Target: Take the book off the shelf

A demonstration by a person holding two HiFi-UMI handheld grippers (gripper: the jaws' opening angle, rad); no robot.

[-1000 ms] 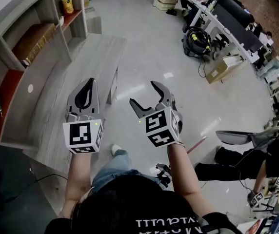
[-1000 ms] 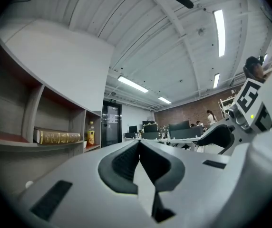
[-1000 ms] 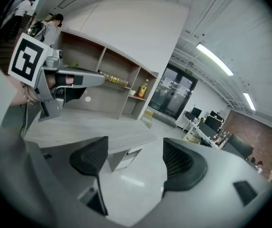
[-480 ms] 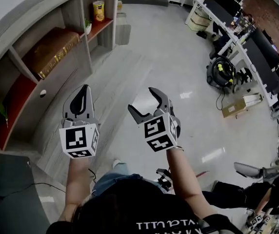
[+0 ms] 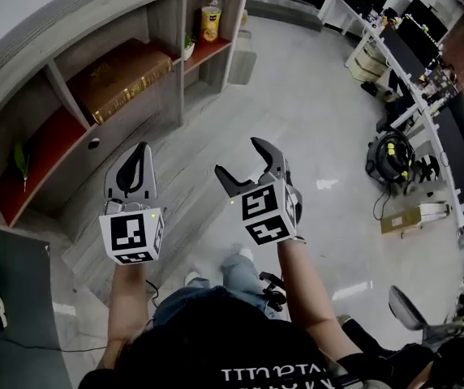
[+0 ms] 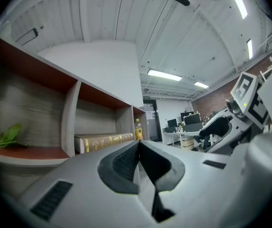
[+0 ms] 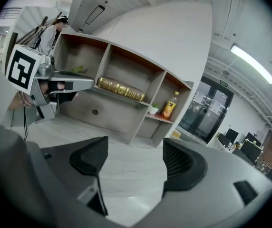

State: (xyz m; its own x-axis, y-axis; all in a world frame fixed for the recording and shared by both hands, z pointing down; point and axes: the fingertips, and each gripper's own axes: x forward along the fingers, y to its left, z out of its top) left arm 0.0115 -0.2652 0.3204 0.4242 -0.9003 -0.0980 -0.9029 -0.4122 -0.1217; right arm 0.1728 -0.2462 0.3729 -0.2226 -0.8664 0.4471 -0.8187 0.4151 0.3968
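Note:
A thick brown book (image 5: 122, 78) with gilt page edges lies flat in the middle compartment of the grey wooden shelf (image 5: 60, 96), well ahead of both grippers. My left gripper (image 5: 137, 162) is shut with nothing in it and points at the shelf; its own view shows the book (image 6: 102, 141) beyond the closed jaws (image 6: 138, 148). My right gripper (image 5: 244, 159) is open and empty, held beside the left one. The right gripper view looks between its jaws (image 7: 136, 151) at the book (image 7: 121, 89) and also catches the left gripper (image 7: 55, 84).
An orange drink bottle (image 5: 210, 13) and a small potted plant (image 5: 188, 49) stand in the right compartment, a green leaf (image 5: 23, 162) in the left one. A low wooden platform (image 5: 159, 177) fronts the shelf. Desks with monitors (image 5: 410, 39), a vacuum cleaner (image 5: 388, 156) and a cardboard box (image 5: 414, 215) lie right.
The head view has swung toward the shelf, so the book and compartments now sit nearer the middle of the view. Both grippers keep the same pose, left shut and right open.

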